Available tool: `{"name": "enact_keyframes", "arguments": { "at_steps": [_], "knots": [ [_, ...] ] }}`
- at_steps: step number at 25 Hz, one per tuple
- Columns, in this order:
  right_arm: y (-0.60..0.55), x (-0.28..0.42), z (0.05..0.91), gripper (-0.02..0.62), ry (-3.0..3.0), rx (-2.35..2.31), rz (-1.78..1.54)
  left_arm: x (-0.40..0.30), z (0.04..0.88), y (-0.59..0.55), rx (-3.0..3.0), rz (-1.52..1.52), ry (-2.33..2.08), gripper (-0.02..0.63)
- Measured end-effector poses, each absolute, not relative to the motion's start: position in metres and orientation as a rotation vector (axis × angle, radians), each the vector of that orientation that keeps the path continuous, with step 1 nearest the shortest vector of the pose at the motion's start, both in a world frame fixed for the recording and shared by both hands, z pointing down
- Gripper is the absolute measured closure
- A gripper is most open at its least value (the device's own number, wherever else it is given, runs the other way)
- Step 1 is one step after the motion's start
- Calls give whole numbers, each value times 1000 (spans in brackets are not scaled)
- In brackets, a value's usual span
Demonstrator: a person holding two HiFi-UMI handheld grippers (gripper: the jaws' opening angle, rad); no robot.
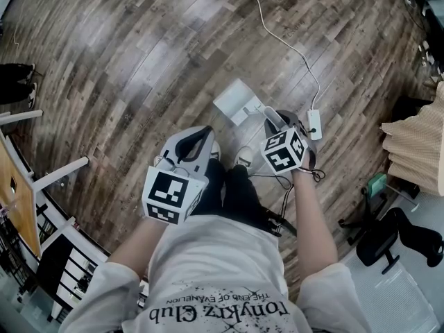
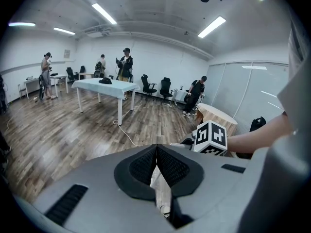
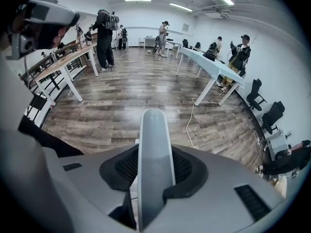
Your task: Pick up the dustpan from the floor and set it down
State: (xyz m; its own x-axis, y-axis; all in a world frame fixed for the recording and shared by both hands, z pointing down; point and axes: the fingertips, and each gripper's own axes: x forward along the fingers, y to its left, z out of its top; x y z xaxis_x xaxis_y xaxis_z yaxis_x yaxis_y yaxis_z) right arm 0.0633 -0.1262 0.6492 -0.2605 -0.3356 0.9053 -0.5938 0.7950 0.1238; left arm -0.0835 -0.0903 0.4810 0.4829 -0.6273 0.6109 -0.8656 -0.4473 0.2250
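The white dustpan [image 1: 239, 101] rests on the wood floor just ahead of the person's feet. Its pale grey handle [image 3: 154, 144] rises upright between the jaws of my right gripper [image 1: 276, 120]. Those jaws stand apart around the handle, and the black pads do not visibly squeeze it. My left gripper [image 1: 207, 132] hovers to the left of the dustpan, clear of it. Its fingertips meet with nothing between them [image 2: 156, 152]. The right gripper's marker cube [image 2: 211, 138] shows in the left gripper view.
A white power strip [image 1: 313, 123] lies right of the dustpan, its cable [image 1: 281, 40] running away across the floor. White table legs [image 1: 62, 172] stand at the left. A beige-draped table [image 1: 416, 144] and black chairs [image 1: 388, 234] are at the right. Several people stand farther off by a white table [image 2: 104, 86].
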Motion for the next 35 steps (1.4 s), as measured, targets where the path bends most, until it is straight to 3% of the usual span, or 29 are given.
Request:
{"name": "enact_keyframes", "arguments": {
  "at_steps": [10, 35],
  "knots": [
    [-122, 64, 641, 380, -1876, 693, 286, -85, 475, -86, 2233, 601, -1233, 583],
    [-72, 53, 530, 385, -2077, 818, 386, -68, 427, -54, 2319, 549, -1261, 583]
  ]
}}
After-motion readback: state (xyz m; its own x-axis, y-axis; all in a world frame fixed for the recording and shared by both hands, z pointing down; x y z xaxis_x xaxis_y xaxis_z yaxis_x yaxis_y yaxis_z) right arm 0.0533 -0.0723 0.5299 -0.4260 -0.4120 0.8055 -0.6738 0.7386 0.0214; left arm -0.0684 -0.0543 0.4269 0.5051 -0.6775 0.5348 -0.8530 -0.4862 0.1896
